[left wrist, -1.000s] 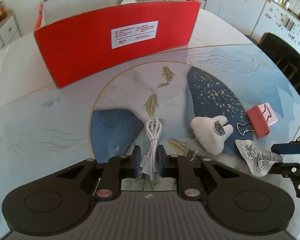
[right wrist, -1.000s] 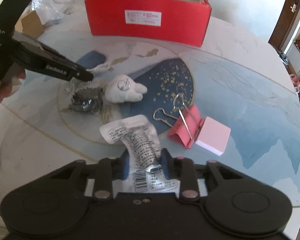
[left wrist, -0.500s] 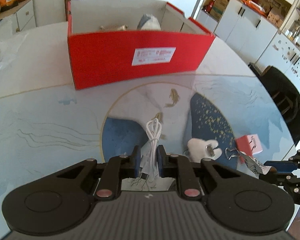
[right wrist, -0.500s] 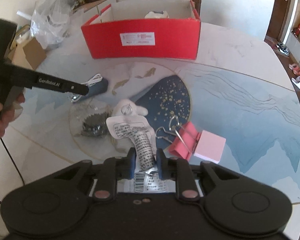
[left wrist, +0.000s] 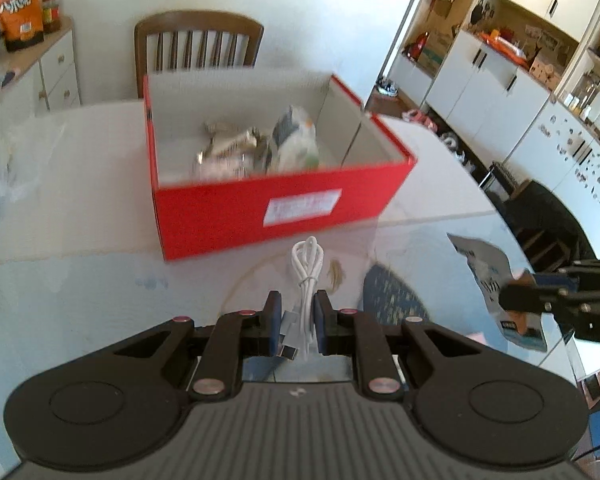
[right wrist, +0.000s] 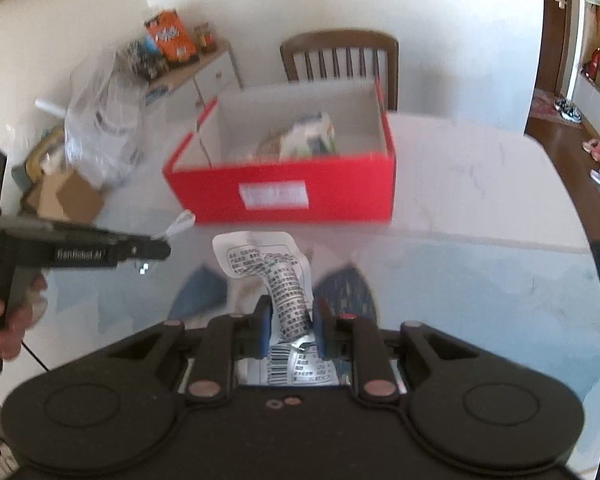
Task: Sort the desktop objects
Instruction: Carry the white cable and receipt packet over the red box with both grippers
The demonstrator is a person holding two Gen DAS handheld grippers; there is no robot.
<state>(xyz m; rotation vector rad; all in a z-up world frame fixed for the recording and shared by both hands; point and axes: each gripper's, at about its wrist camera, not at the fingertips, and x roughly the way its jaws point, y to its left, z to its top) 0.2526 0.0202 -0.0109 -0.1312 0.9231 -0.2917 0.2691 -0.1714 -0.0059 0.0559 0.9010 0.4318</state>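
My left gripper (left wrist: 297,305) is shut on a coiled white USB cable (left wrist: 307,264), held in the air in front of the red box (left wrist: 284,208). My right gripper (right wrist: 288,312) is shut on a crumpled white printed packet (right wrist: 276,268), also lifted above the table. The open red box (right wrist: 284,196) holds several wrapped items. In the left wrist view the right gripper (left wrist: 540,292) shows at the right edge with the packet (left wrist: 488,268). In the right wrist view the left gripper (right wrist: 152,249) enters from the left with the cable (right wrist: 180,224), a hand on its handle.
A wooden chair (left wrist: 198,46) stands behind the round patterned table (left wrist: 80,240). A clear plastic bag (right wrist: 100,132) and a cardboard box (right wrist: 68,196) lie left of the red box. White cabinets (left wrist: 500,80) stand at the right.
Both grippers have risen with their objects and tipped toward the red box, whose inside now shows. The plush toy, clips and pink pad have dropped out of view.
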